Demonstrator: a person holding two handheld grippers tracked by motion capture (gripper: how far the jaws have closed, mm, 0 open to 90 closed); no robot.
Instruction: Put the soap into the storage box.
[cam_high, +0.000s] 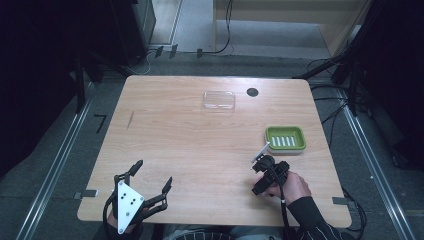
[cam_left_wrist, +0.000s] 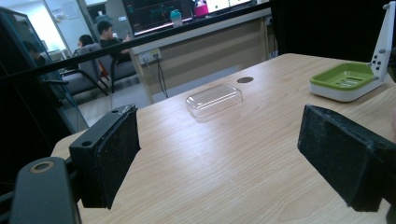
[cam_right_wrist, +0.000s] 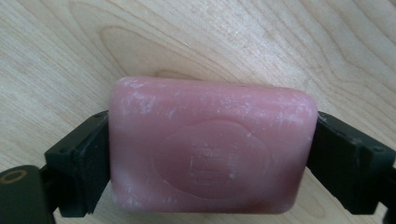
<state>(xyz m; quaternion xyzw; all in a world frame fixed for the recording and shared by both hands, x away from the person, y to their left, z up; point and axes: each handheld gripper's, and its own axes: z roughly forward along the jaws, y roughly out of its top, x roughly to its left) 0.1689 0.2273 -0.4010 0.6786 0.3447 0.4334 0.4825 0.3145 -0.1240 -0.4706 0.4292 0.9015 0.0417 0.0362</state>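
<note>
**Right tool clamped on pink soap, left tool idle and spread**

Right gripper (cam_right_wrist: 212, 154): clenched on pink soap bar (cam_right_wrist: 212, 149). One black pad pressed against each short end of the bar, seen in right gripper view. Bar wider than tall there, rounded corners, whitish scuffs along top edge, embossed oval stamp in the middle, lettering too faint to read. Bare wood grain of the table (cam_right_wrist: 187, 42) behind the bar; cannot tell whether touching the top or lifted off.

In high view, right gripper (cam_high: 261, 159) at right front part of the table (cam_high: 200, 145), held in right hand (cam_high: 292, 186), dark sleeve coming in from bottom edge. Soap itself hidden there under tool and hand. Green soap dish (cam_high: 285, 138) on a white base just beyond the tool, near right edge; slotted floor visible.

Left gripper (cam_high: 152, 175): released, jaws wide apart, nothing between them. Parked at left front corner, grey three-cornered plate on top. Left gripper view confirms: left gripper (cam_left_wrist: 219, 163) with both pads well apart, bare wood between.

Clear plastic lid (cam_high: 219, 100) lying flat at far centre of the table, well apart from both tools. Dark round grommet hole (cam_high: 252, 92) just right of it.
</note>
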